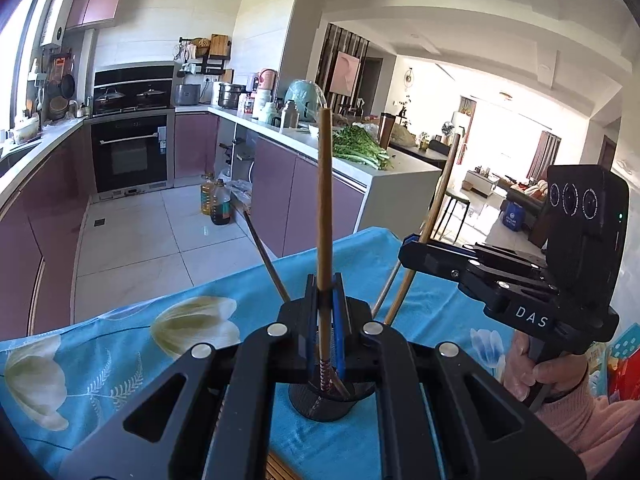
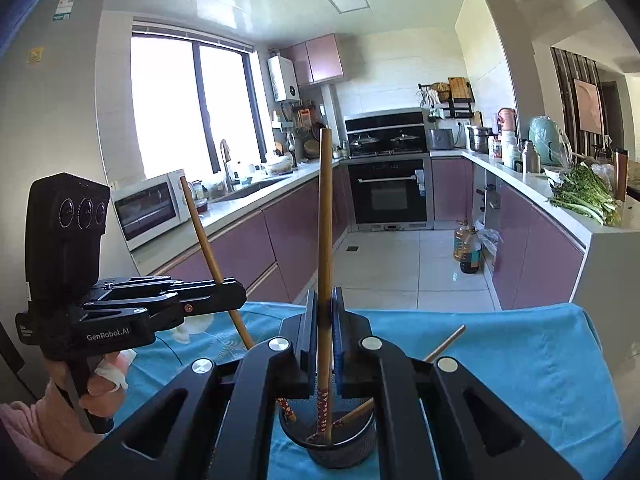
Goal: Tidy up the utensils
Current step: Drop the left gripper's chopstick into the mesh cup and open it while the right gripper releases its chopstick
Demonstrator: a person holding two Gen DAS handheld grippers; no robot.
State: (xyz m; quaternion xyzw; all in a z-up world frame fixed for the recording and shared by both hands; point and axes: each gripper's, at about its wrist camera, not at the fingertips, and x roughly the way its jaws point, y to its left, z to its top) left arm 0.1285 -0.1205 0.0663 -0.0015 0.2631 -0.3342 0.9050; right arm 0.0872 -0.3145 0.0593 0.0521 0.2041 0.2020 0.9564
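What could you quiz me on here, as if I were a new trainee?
1. True or false: the right gripper is open and empty.
2. The black mesh holder stands on: A) a blue flowered cloth; B) the tiled floor; C) the stove.
3. Fill in: the left gripper is shut on a wooden ____.

Key
1. False: it is shut on the right-hand chopstick.
2. A.
3. Chopstick: the left-hand chopstick, its lower end down in the holder.
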